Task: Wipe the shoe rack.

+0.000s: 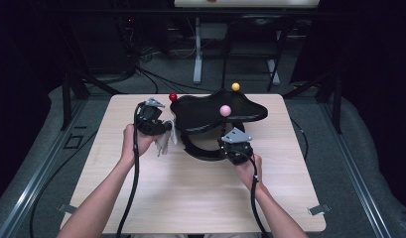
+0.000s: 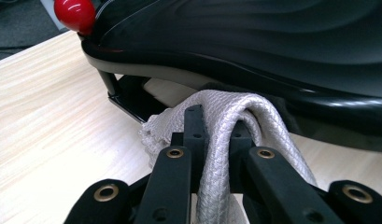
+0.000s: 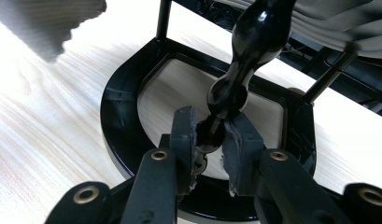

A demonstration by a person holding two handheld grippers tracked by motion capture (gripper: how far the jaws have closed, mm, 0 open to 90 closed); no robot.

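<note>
A glossy black wavy-edged top [image 1: 205,111] stands on thin posts over a black horseshoe base [image 1: 200,151] at the table's middle. Red [image 1: 173,97], yellow [image 1: 236,87] and pink [image 1: 225,110] balls sit on it. My left gripper [image 1: 163,130] is at its left edge, shut on a white woven cloth [image 2: 226,107] that drapes over one jaw, just under the top's rim [image 2: 254,42] and near the red ball [image 2: 75,13]. My right gripper [image 1: 231,145] is at the front, shut [image 3: 211,135] on a black turned post [image 3: 256,32] rising inside the base [image 3: 118,107].
The light wooden table [image 1: 190,198] carries the stand toward its far half. Both forearms come in from the near edge, with cables trailing back from the grippers. Beyond the far edge are dark floor, cables and the legs of a desk [image 1: 197,59].
</note>
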